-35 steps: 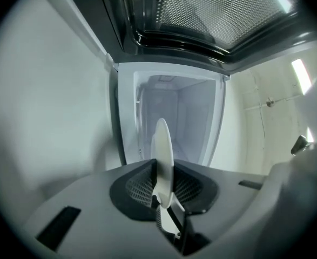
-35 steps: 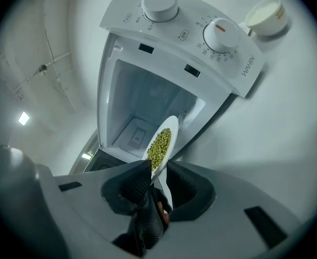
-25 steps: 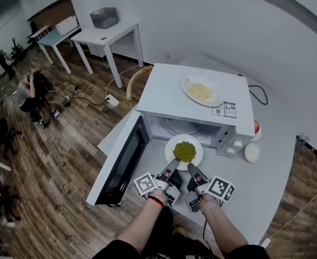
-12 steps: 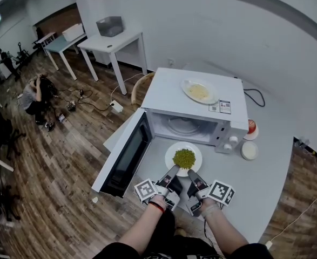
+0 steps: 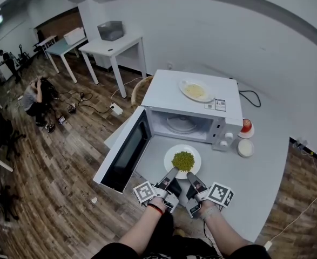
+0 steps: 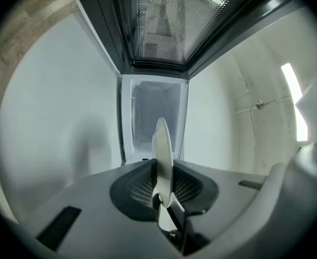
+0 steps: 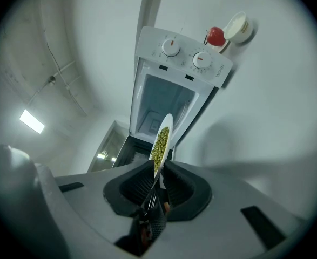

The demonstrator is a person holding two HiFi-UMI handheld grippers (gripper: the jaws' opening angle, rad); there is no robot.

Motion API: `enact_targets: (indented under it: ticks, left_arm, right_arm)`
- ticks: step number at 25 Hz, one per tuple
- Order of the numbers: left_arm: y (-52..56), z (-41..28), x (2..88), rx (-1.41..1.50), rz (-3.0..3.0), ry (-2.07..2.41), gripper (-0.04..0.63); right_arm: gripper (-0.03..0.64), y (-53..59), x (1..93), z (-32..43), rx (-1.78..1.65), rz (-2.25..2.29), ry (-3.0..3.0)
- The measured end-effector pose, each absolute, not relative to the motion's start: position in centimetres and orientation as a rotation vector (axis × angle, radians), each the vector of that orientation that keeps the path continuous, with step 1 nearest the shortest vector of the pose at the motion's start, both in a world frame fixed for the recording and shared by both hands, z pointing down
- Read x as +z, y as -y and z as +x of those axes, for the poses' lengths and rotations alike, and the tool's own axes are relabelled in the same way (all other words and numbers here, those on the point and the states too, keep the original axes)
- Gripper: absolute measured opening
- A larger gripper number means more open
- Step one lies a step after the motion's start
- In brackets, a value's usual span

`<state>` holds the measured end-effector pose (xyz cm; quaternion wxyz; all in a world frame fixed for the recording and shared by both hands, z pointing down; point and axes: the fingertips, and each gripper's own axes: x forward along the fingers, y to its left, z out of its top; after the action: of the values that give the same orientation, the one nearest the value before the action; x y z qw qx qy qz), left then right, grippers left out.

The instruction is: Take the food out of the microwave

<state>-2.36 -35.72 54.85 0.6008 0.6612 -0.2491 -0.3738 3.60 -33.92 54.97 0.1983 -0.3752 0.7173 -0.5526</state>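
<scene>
Now we have drawn the plate of peas [image 5: 183, 160] out of the microwave [image 5: 169, 96]. The left gripper [image 5: 172, 172] and right gripper [image 5: 191, 175] each clamp its near rim, with the plate just ahead over the counter [image 5: 255, 171]; set-down likely remains.

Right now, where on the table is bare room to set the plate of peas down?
Bare table in front of the microwave, between its open door and the white bowl, and the wide stretch toward the right edge. Crowded beside the controls: red-topped item and bowl.
</scene>
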Motion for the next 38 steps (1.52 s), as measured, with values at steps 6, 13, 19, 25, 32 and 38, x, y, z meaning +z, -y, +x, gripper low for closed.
enact_targets:
  ticks: [6,13,19,25,32,38]
  left_arm:
    - [33.8,-2.4,54.8,-0.87,1.532,0.581,0.06]
    - [31.3,-2.9,54.8,-0.887,1.521,0.591,0.06]
    - [29.3,-3.1,54.7,-0.896,1.516,0.599,0.06]
    - [27.0,-3.1,55.4,-0.886,1.515,0.605,0.06]
    - [25.0,-2.7,55.9,-0.889,1.509,0.601,0.06]
    - [23.7,-2.7,55.8,-0.885,1.499,0.585,0.06]
  right_arm:
    - [0.069,32.0,54.9,3.6,-1.553,-1.042,-2.0]
    - [0.067,29.7,54.7,3.1,-1.564,-1.028,-2.01]
    - [0.067,27.8,54.7,2.9,-1.574,-1.016,-2.014]
    - [0.067,25.4,55.4,3.0,-1.591,-1.009,-2.001]
    - [0.066,23.4,55.8,3.4,-1.6,-1.004,-1.998]
    - [0.066,22.1,55.9,3.3,-1.602,-1.007,-1.99]
